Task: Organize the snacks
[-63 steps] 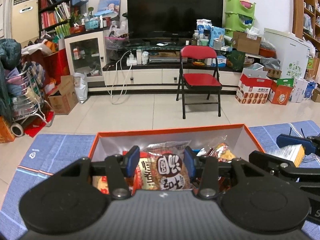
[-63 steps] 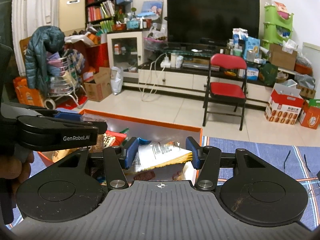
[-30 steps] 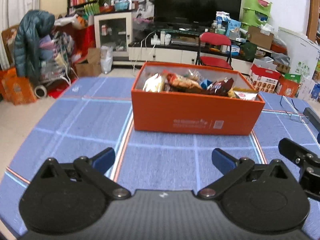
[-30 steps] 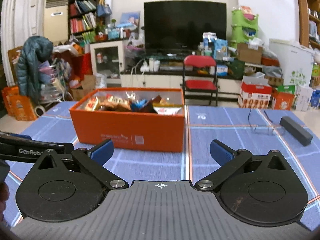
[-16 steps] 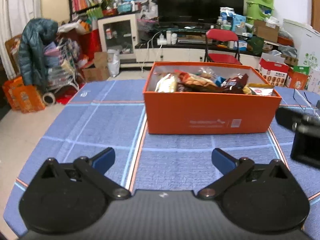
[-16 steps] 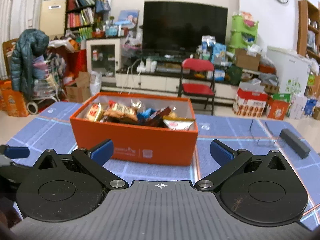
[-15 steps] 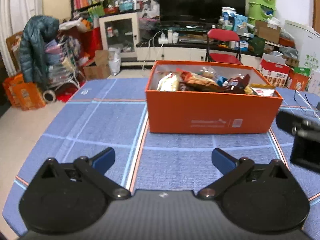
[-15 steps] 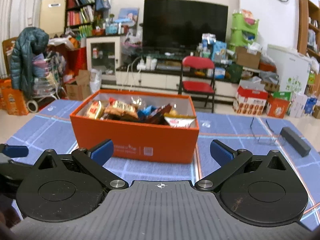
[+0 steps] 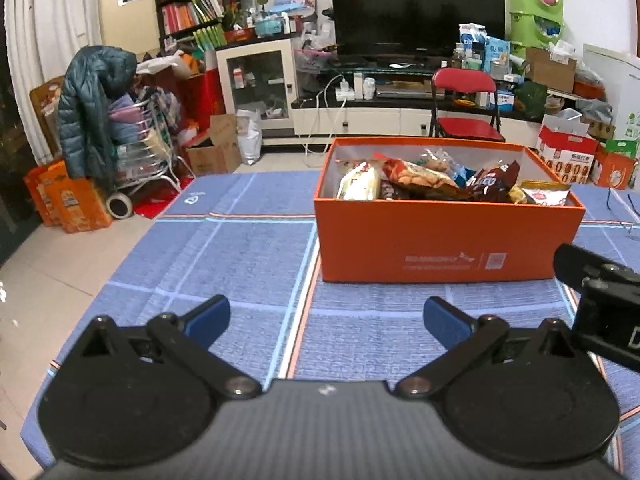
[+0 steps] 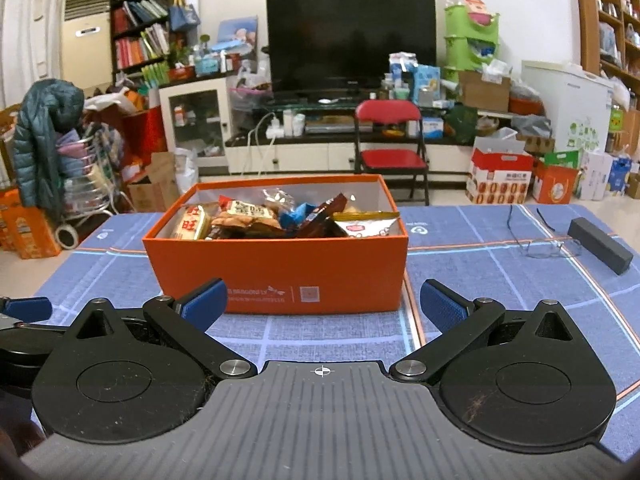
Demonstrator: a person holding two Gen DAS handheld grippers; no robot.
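An orange box (image 9: 448, 240) (image 10: 280, 268) stands on the blue checked tablecloth (image 9: 248, 256), filled with several snack packets (image 9: 416, 180) (image 10: 256, 216). My left gripper (image 9: 326, 318) is open and empty, low over the cloth in front of the box and to its left. My right gripper (image 10: 322, 304) is open and empty too, held back from the box's front wall. The right gripper's black body (image 9: 604, 304) shows at the right edge of the left wrist view. A blue fingertip (image 10: 26, 307) of the left gripper shows at the left edge of the right wrist view.
A pair of glasses (image 10: 548, 244) and a black bar (image 10: 600, 245) lie on the cloth to the right of the box. Beyond the table are a red folding chair (image 10: 390, 152), a TV (image 10: 352, 40) and cluttered shelves and boxes.
Both grippers let go of snack packets over the box, opened, and drew back toward the near side of the table. In the last half second they barely moved.
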